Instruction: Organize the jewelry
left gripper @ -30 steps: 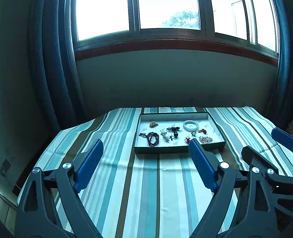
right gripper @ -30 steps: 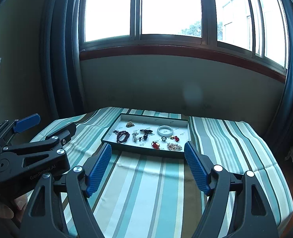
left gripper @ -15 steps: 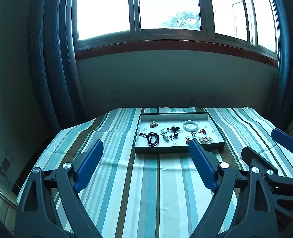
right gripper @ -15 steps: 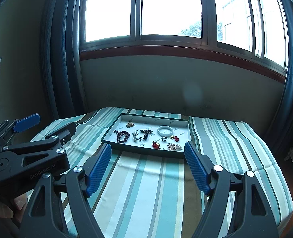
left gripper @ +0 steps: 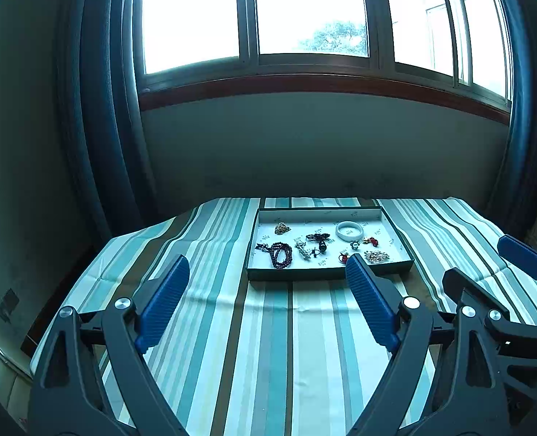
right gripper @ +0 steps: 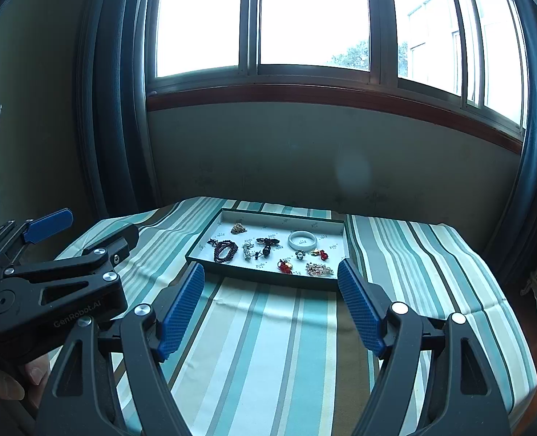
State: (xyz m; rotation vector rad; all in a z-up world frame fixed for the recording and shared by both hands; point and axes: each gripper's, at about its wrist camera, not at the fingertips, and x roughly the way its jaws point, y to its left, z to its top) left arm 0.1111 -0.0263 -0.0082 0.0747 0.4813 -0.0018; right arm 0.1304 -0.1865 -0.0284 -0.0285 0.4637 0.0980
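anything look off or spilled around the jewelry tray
Nothing stands out. The tray sits flat on the striped cloth, all the jewelry lies inside it, and none has spilled. Both grippers, left and right, are open and empty.

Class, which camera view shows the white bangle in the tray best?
The right wrist view: the white bangle lies unobstructed and slightly larger. The left wrist view shows it too, whole but a little smaller.
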